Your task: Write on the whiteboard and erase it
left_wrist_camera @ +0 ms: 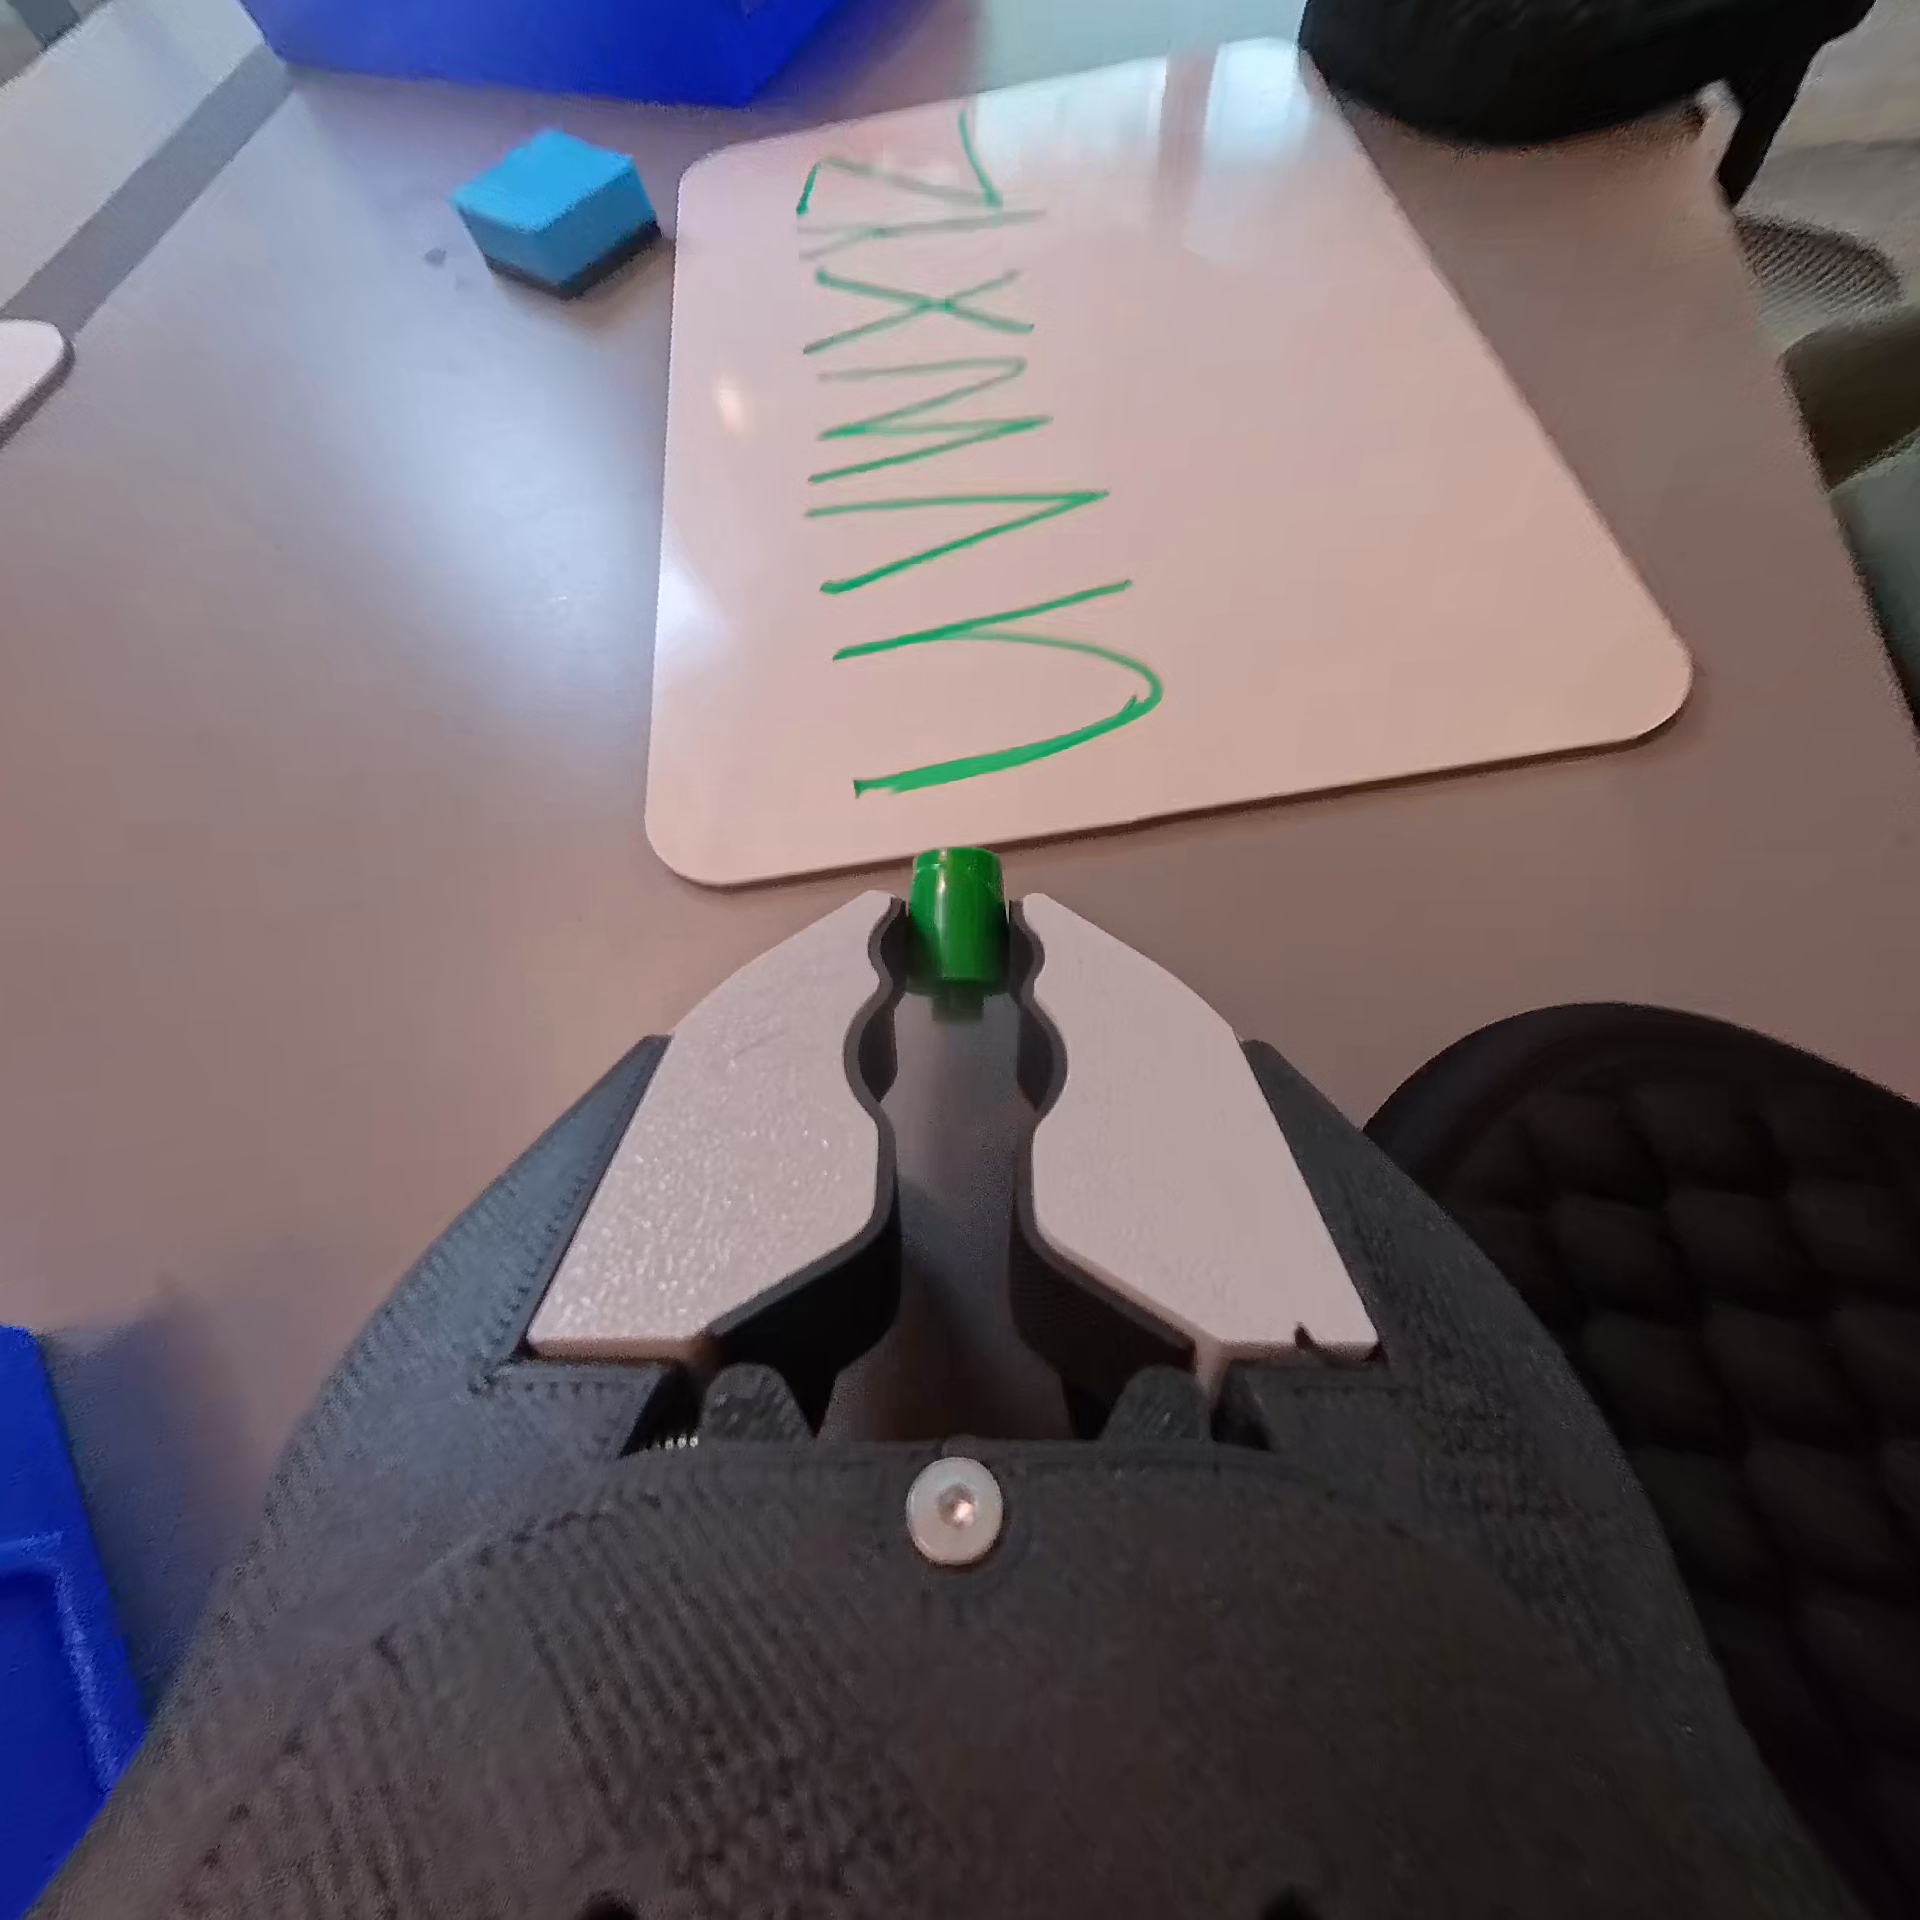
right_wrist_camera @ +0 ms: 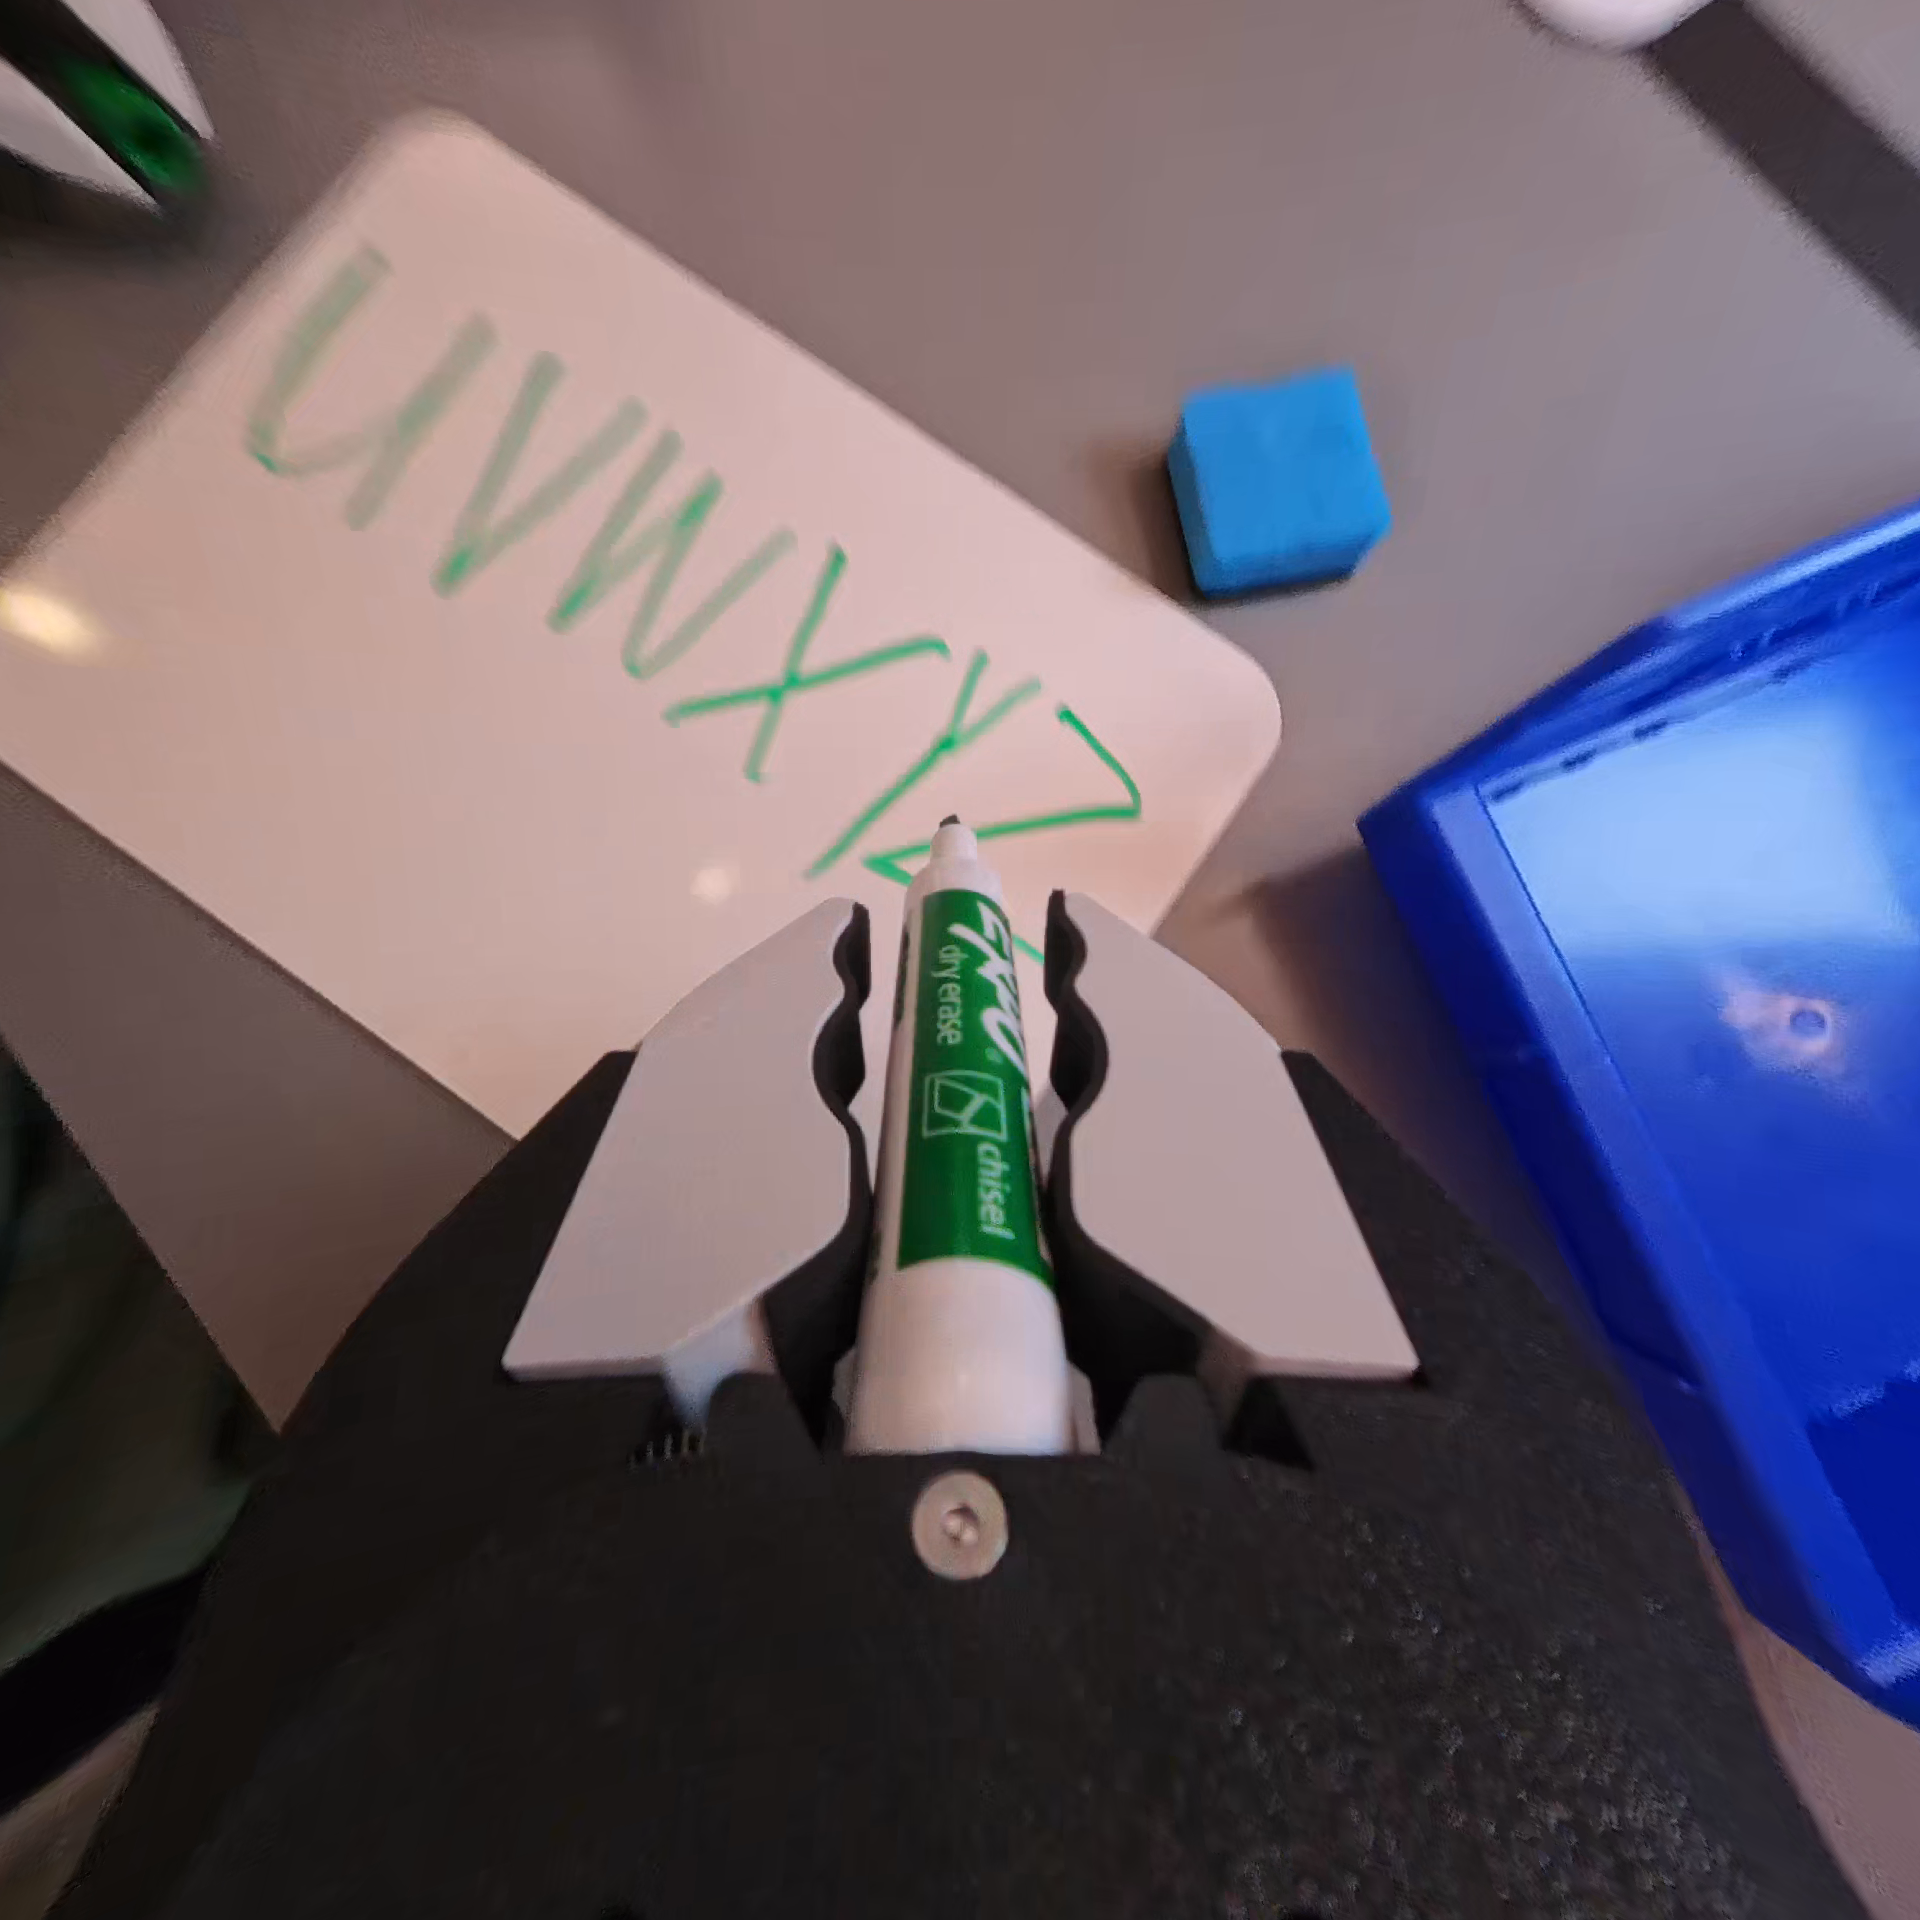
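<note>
A white whiteboard (left_wrist_camera: 1299, 499) lies flat on the grey table and bears a row of green marks; it also shows in the right wrist view (right_wrist_camera: 436, 748). My left gripper (left_wrist_camera: 956, 914) is shut on a green marker cap (left_wrist_camera: 958, 920), just short of the board's near edge. My right gripper (right_wrist_camera: 951, 920) is shut on a green and white marker (right_wrist_camera: 961, 1164), uncapped, its tip over the last green marks near the board's corner. A blue eraser block (left_wrist_camera: 556, 213) sits on the table beside the board, and shows in the right wrist view (right_wrist_camera: 1276, 480). The left gripper's fingertips (right_wrist_camera: 125, 145) show at top left there.
A blue plastic bin (right_wrist_camera: 1683, 1039) stands to the right of the marker, also at the top of the left wrist view (left_wrist_camera: 540, 42). A black mesh chair (left_wrist_camera: 1683, 1247) is at the lower right and another dark chair (left_wrist_camera: 1538, 62) beyond the board. A blue object (left_wrist_camera: 52, 1558) is at the left edge. About 30 cm separates my left fingertips from my right. My left tips are about 30 cm from the blue eraser block (left_wrist_camera: 556, 213), my right tips only 15 cm. It turns up in the right wrist view (right_wrist_camera: 1196, 438) as well.
</note>
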Action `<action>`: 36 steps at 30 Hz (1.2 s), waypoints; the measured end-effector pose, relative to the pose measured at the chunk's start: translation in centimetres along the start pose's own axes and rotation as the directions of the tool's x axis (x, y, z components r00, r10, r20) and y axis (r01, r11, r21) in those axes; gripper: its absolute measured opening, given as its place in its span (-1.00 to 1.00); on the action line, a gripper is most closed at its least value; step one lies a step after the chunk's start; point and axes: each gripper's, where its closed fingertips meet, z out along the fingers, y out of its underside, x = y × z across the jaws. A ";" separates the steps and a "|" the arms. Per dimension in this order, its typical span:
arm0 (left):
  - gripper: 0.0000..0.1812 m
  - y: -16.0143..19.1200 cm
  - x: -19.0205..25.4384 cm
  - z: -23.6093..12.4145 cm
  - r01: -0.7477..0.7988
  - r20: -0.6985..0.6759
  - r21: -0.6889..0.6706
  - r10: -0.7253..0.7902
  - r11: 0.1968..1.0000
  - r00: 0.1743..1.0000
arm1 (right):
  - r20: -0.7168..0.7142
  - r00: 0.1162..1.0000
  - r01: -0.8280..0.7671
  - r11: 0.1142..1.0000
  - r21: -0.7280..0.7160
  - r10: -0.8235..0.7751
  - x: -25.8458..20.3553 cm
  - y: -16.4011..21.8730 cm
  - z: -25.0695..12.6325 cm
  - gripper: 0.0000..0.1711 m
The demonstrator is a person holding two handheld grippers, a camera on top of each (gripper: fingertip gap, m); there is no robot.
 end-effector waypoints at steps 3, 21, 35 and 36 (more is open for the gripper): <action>-0.80 -2.5 0.8 -0.6 0.011 -0.045 0.147 -0.005 0.989 0.999 | 0.065 0.998 -0.021 0.961 0.277 0.003 -3.8 -2.2 -1.6 -0.61; -0.80 -12.9 7.6 2.5 -0.421 0.077 0.404 0.428 0.812 0.900 | 0.420 0.906 -0.234 0.775 0.587 -0.044 -19.7 -6.8 1.5 -0.61; -0.80 -9.0 8.9 4.8 -0.483 -0.032 0.142 0.492 0.864 0.870 | 0.387 0.922 -0.165 0.876 0.453 -0.027 -21.6 -5.4 6.3 -0.62; -0.81 -8.8 8.8 4.9 -0.496 -0.023 0.127 0.502 0.859 0.864 | 0.383 0.923 -0.168 0.875 0.453 -0.021 -21.6 -5.3 6.5 -0.62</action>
